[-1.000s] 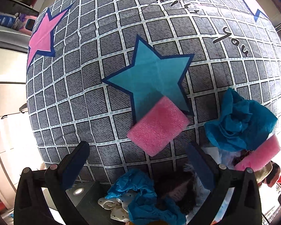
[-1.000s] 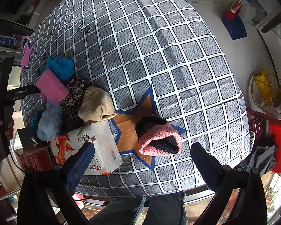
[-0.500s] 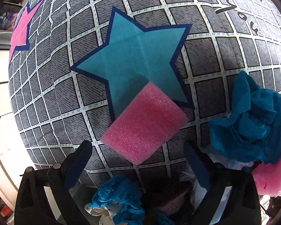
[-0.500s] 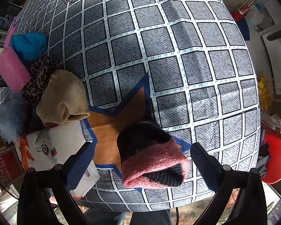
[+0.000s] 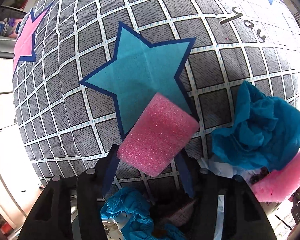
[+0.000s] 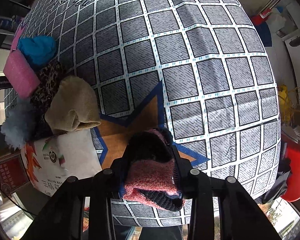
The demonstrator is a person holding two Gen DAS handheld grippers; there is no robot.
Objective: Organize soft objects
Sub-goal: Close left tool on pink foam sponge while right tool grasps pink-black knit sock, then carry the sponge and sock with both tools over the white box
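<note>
Left hand-held gripper (image 5: 148, 172) has just been closing, jaws pinching pink foam sponge block (image 5: 158, 134) at teal star near tabletop (image 5: 220, 64) edge. Right hand-held gripper (image 6: 150, 172) clamps pink-and-black knitted hat (image 6: 152, 172) over orange star. Grasp step; next, lift both toward the pile.

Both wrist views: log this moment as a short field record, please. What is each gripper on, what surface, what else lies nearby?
surface: table under a grey checked cloth printed with stars
left gripper: jaws have just been closing; fingers at both sides of the pink sponge, which lies partly on the teal star
right gripper: jaws have just been closing; shut on the pink and black knitted hat over the orange star
nearby: beige cloth, blue cloth, second pink sponge, tissue pack
</note>
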